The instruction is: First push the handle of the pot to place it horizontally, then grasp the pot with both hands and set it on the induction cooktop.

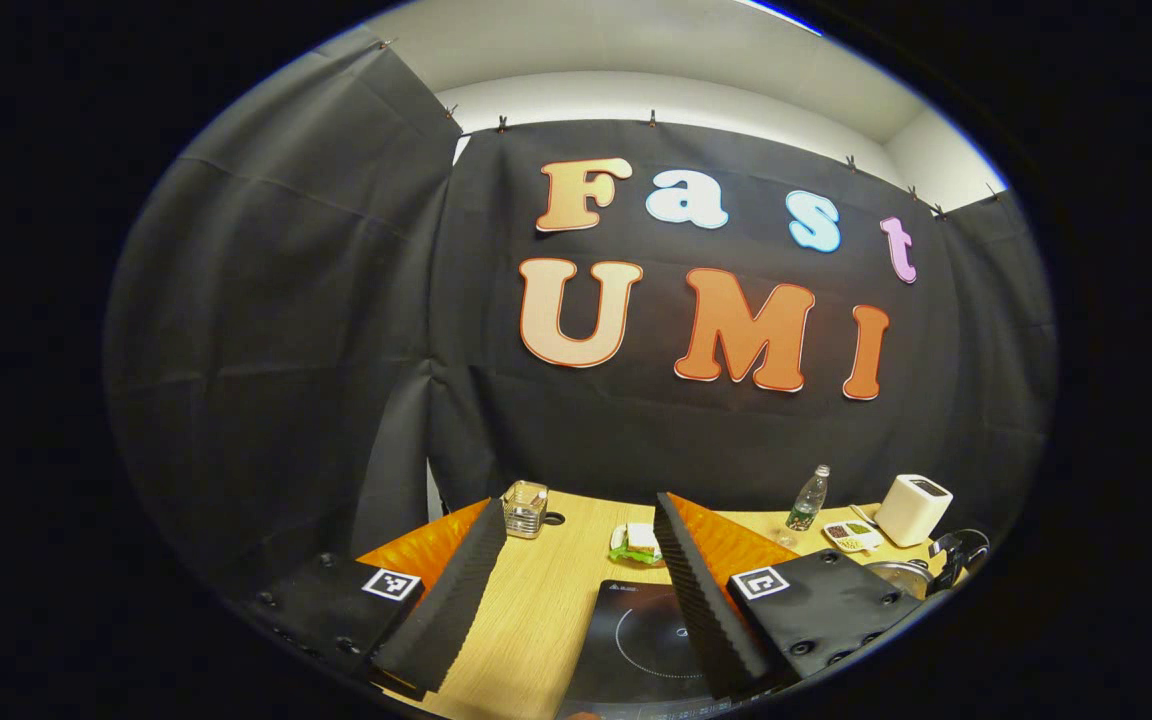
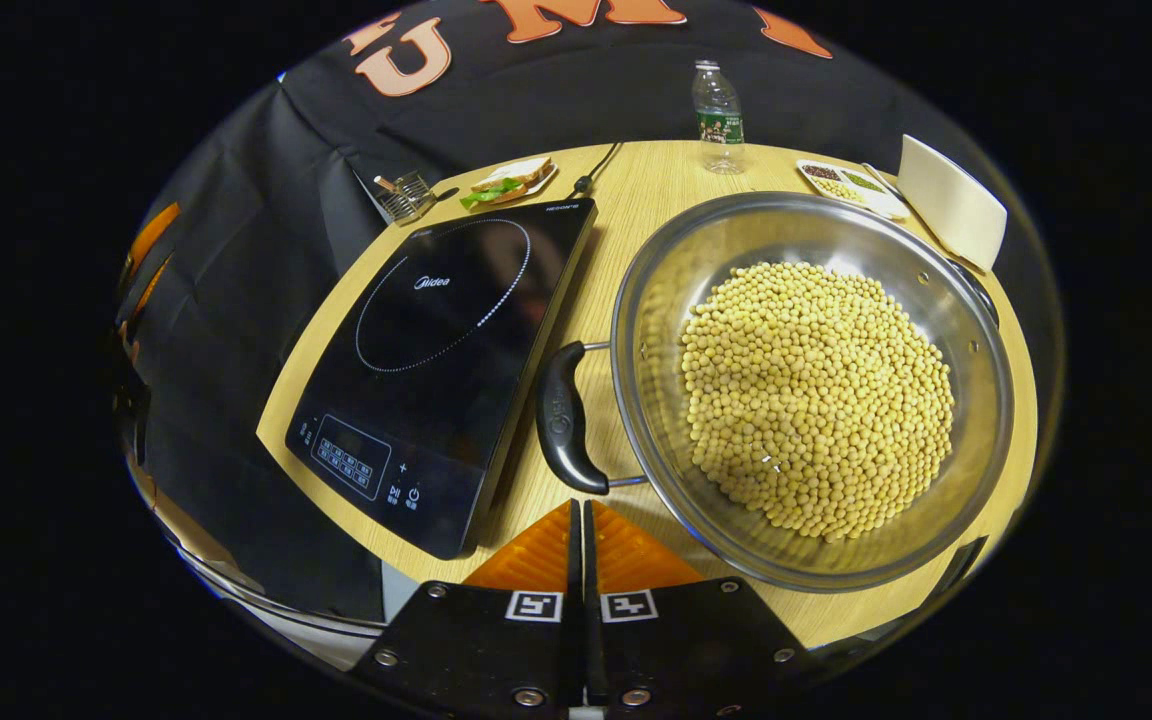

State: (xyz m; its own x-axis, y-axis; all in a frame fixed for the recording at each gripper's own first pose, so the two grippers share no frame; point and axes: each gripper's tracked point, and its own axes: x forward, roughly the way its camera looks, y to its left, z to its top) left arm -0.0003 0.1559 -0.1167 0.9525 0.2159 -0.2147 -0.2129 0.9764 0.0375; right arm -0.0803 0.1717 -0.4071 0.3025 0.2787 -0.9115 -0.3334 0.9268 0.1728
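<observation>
Pot (image 2: 811,385) first: a wide steel pan heaped with yellow beans (image 2: 816,395), sitting on the wooden counter (image 2: 636,200) just right of the cooktop (image 2: 436,350) in the right gripper view. It is not on the glass yet. Its near handle (image 2: 564,418) lies in the narrow strip between pot wall and cooktop edge, and a second handle peeks out at the far rim.

Cooktop next: a flat black slab with a ring marked on it, nothing standing on it.

Right gripper (image 2: 581,530) hangs above the counter's near edge, fingers pressed together on nothing, their tips pointing at the near handle and just short of it. Left gripper (image 1: 576,570) is held higher over the cooktop, fingers spread wide and empty (its view catches the pot's rim low on the right).

Small things at the back: a bottle (image 2: 717,105), a white box (image 2: 951,200), a snack tray (image 2: 851,185), a sandwich (image 2: 506,180) and a wire basket (image 2: 404,195).

By my reading, the push step is in hand. The closed right fingers are set up as a prod. Next they need to meet the handle and nudge it level, gently, since the pot is loaded; then both grippers take a handle each.
</observation>
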